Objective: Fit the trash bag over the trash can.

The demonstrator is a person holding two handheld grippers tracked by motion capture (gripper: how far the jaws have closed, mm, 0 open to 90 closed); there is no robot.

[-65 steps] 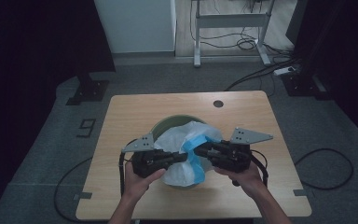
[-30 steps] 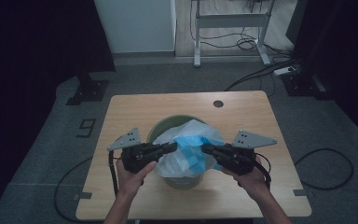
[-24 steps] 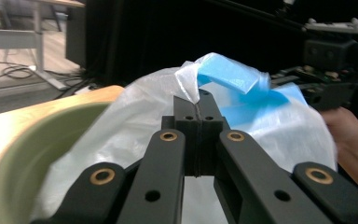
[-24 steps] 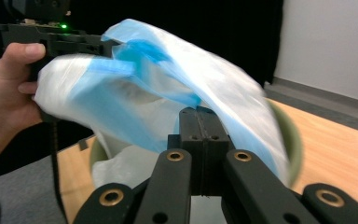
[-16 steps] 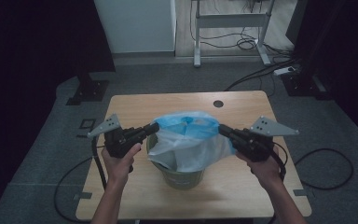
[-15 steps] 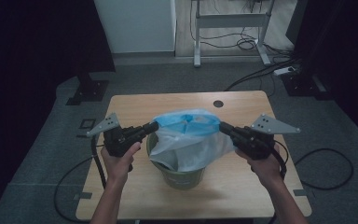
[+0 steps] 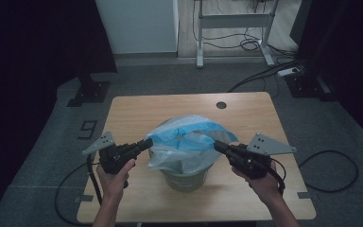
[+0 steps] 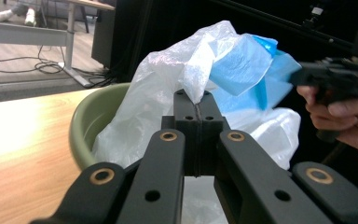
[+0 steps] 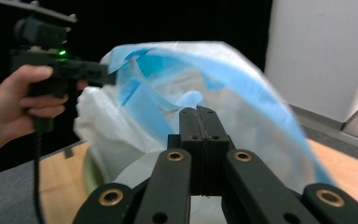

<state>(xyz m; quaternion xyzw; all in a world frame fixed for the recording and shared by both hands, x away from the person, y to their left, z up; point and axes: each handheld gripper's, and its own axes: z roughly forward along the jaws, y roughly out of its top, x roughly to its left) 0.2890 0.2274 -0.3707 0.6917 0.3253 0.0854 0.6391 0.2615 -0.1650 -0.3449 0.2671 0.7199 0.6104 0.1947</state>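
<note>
Two grippers pulled a bin bag open over a green bin

The left gripper [image 7: 147, 143] and the right gripper [image 7: 217, 146] each had their black jaws pressed together, pinching the thin rim of the white and blue plastic bag [image 7: 189, 142]. The bag hung between the two sets of fingertips, and its bottom sat inside the green bin [image 7: 185, 179] just below them on the wooden table [image 7: 137, 113]. In the left gripper view the white plastic ran right out of the shut jaws, with the blue band of the bag just past them. It looked like the step was spreading the bag's mouth wide. The next move would likely need both grippers to pull the rim outward and down over the bin's edge, without tearing the thin plastic. No words or labels could be read on the bag or bin.
</note>
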